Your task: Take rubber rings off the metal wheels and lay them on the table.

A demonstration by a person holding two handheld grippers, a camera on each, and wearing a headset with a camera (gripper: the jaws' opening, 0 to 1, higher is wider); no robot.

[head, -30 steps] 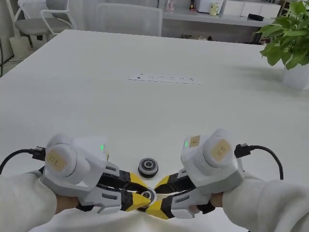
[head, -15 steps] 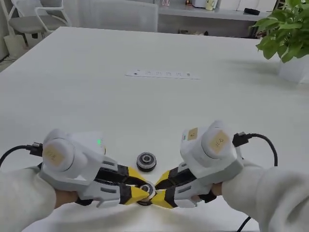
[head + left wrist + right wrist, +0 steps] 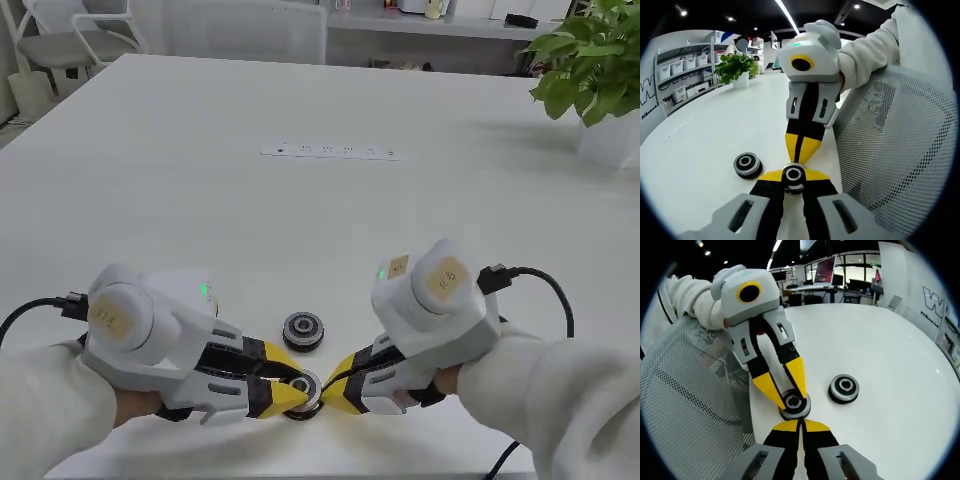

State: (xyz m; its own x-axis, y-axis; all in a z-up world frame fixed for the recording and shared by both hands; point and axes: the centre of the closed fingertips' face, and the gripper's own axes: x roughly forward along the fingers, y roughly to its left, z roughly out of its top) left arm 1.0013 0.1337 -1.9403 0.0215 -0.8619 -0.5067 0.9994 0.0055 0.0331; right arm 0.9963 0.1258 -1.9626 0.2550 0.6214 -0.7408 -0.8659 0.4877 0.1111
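Peeling comes next: my left gripper (image 3: 792, 399) clamps the metal wheel (image 3: 795, 404), my right gripper (image 3: 801, 423) pinched shut against its rubber ring (image 3: 794, 187).

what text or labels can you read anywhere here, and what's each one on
"W": big letter on the wall, cut off; small print under it blurred.
Tan sticker on the left claw: too blurred to read.
Tan sticker on the right claw: too blurred to read.

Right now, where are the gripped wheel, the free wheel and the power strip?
gripped wheel (image 3: 793, 175): left gripper view, its metal hub.
free wheel (image 3: 303, 329): head view, its hub.
power strip (image 3: 333, 152): head view, its middle.
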